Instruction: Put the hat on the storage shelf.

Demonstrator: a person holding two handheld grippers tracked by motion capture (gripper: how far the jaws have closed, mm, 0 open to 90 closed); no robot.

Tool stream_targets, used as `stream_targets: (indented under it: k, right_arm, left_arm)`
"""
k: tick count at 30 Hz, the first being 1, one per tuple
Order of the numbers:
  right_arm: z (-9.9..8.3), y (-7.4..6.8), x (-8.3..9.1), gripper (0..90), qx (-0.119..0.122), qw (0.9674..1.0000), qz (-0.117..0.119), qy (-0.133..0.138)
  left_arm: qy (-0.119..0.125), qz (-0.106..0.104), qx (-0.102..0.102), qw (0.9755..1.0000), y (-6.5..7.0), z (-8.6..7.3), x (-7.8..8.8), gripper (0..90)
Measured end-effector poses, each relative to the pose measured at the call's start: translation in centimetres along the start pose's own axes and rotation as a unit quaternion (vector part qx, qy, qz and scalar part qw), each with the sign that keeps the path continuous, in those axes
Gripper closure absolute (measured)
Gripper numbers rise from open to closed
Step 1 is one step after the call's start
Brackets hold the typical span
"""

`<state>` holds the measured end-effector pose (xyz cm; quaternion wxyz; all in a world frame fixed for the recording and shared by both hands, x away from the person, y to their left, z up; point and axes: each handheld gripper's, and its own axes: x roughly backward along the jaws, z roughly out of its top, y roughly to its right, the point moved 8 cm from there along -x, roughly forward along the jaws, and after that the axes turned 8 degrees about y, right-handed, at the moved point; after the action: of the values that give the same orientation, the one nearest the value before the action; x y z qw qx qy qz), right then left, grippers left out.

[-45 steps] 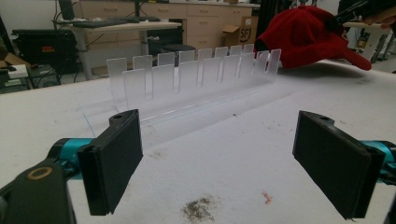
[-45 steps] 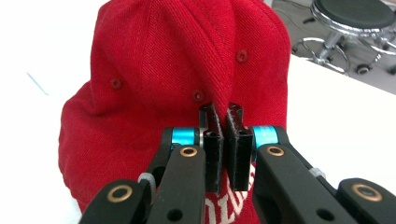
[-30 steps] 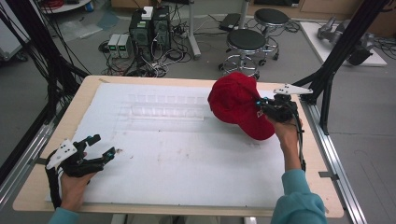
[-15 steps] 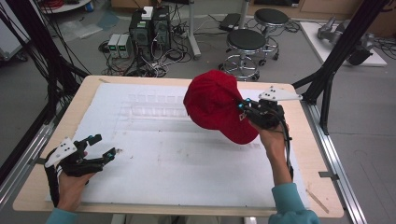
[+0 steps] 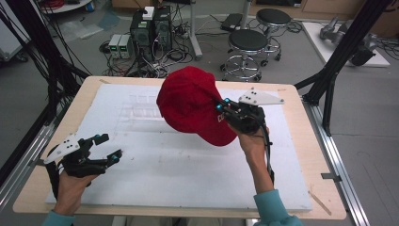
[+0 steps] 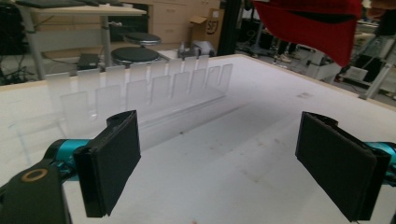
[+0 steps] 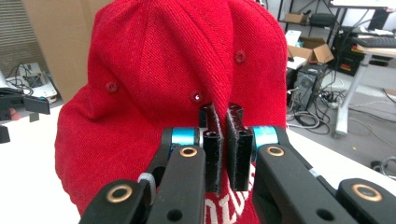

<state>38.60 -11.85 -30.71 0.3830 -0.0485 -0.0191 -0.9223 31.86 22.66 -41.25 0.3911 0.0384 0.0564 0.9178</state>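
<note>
A red baseball cap (image 5: 193,101) hangs in the air over the back middle of the table. My right gripper (image 5: 220,106) is shut on its fabric near the white lettering. In the right gripper view the two jaws are pressed together on a fold of the red cap (image 7: 173,60), and the right gripper (image 7: 223,116) points at its crown. My left gripper (image 5: 109,146) rests low at the table's front left, open with nothing between its jaws. In the left gripper view, the left gripper (image 6: 219,140) faces the bare white surface, and the cap (image 6: 313,23) hangs at upper right.
A clear plastic rack with upright dividers (image 5: 141,106) stands on the white mat (image 5: 179,165) at the back left, seen closer as the clear rack (image 6: 140,93). Black frame posts (image 5: 339,56) flank the table. Stools (image 5: 247,42) and computers (image 5: 150,28) stand on the floor beyond.
My right gripper has carried the cap leftward from the table's right side toward the middle, and the cap has tilted upright. The left gripper has barely moved.
</note>
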Motion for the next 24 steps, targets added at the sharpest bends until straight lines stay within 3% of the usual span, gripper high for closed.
stream_targets:
  k: [3, 6, 17, 24]
  right_arm:
    - [0.2, -0.9, -0.6, 86.9, -0.006, 0.9999, 0.006, 0.009]
    - [0.5, -1.8, -1.3, 86.9, -0.010, 0.9997, 0.012, 0.016]
    - [0.8, -4.7, -3.9, 86.8, -0.015, 0.9990, 0.031, 0.027]
    - [1.0, -6.1, -5.2, 86.8, -0.028, 0.9981, 0.040, 0.037]
  left_arm:
    - [-0.006, -0.029, 0.022, 0.9993, 1.3, 0.5, -0.6, 14.3]
    - [-0.017, -0.037, 0.016, 0.9990, 2.3, 0.9, -1.3, 14.3]
    - [-0.027, -0.070, 0.024, 0.9969, 6.1, 1.8, -3.5, 14.6]
    - [-0.025, -0.081, 0.024, 0.9961, 7.5, 2.5, -5.4, 15.4]
